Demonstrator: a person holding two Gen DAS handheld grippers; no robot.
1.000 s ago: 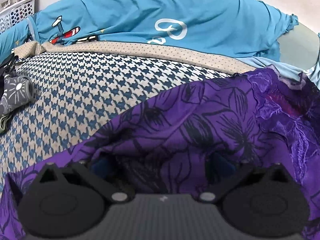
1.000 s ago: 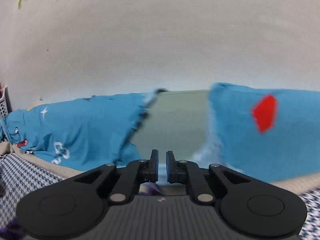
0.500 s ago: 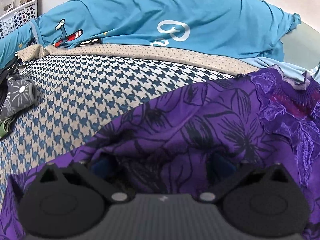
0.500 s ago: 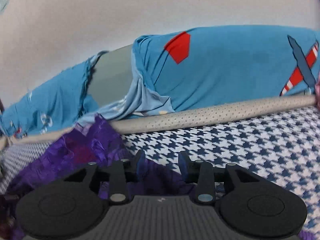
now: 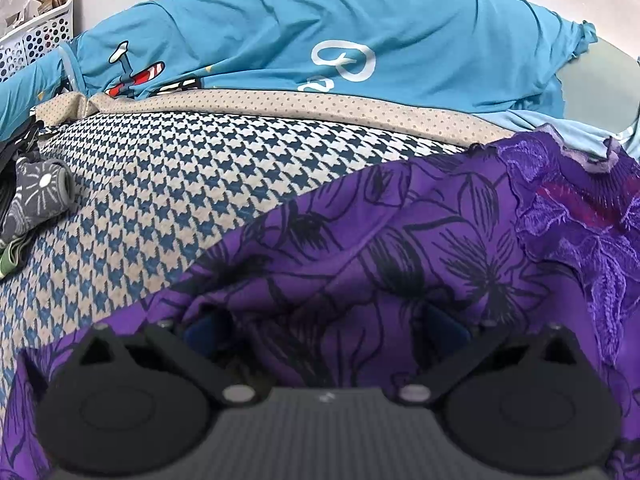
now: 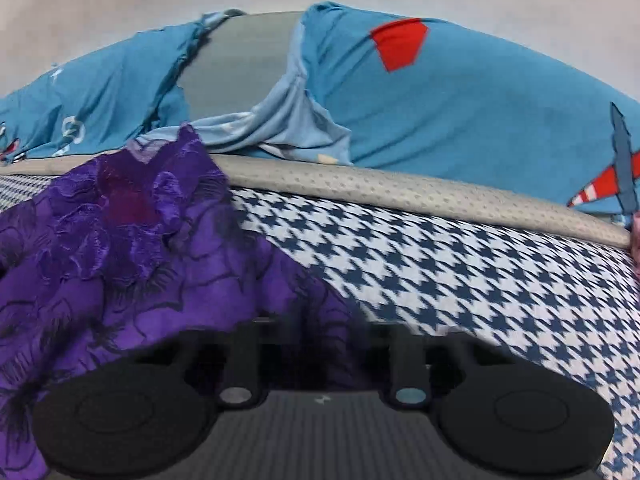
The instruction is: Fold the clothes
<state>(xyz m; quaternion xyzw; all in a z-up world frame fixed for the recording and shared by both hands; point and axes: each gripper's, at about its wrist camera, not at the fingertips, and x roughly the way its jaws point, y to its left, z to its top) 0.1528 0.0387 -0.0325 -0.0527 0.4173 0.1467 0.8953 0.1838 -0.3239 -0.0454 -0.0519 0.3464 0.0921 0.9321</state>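
The left tongs stand wide, purple garment bunched between them, unpinched. The right tongs have closed, apparently pinching its edge. The garment lies rumpled on the houndstooth bed; I judge folding barely begun, every fold left.

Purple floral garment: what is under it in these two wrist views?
The purple floral garment lies on the houndstooth cover, which shows bare beside it. Its folds drape over the left gripper fingers, hiding the tips. Anything else beneath is covered.
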